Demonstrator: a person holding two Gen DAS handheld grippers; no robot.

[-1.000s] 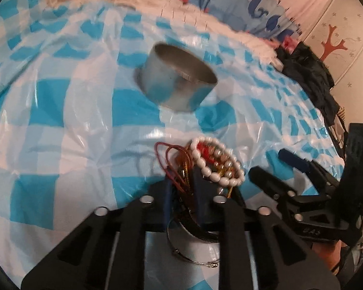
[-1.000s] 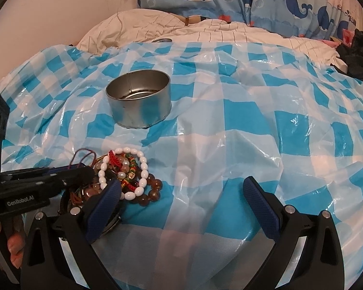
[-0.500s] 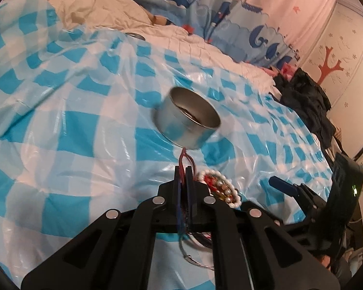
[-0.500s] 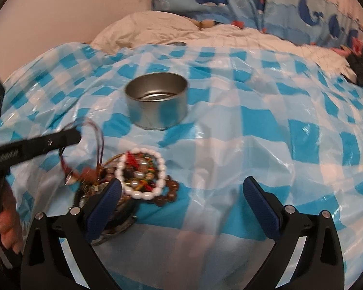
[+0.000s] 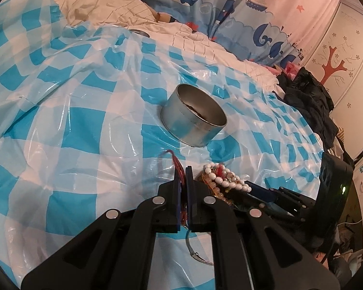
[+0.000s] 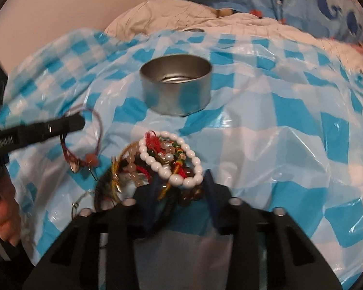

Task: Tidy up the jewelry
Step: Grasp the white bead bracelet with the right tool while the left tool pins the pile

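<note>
A bed (image 5: 198,41) carries everything, its cream quilted cover showing at the far edge. Over most of it spreads a glossy plastic sheet (image 5: 67,101) in blue and white checks, creased and wrinkled. On the sheet stands an open round metal tin (image 5: 193,118), upright. Nearer the cameras, apart from the tin, lies a tangled heap of jewelry (image 6: 167,159): a white bead bracelet (image 6: 181,159) on top, amber and brown beads, red cord. A thin metal bangle (image 5: 196,253) lies beside the heap. A dark bundle of clothes (image 5: 309,101) rests at the bed's right edge.

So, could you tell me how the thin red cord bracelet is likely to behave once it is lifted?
The thin red cord bracelet probably hangs floppy: it droops in a loop from the shut left hand-held gripper. Its small pendant may swing.
</note>
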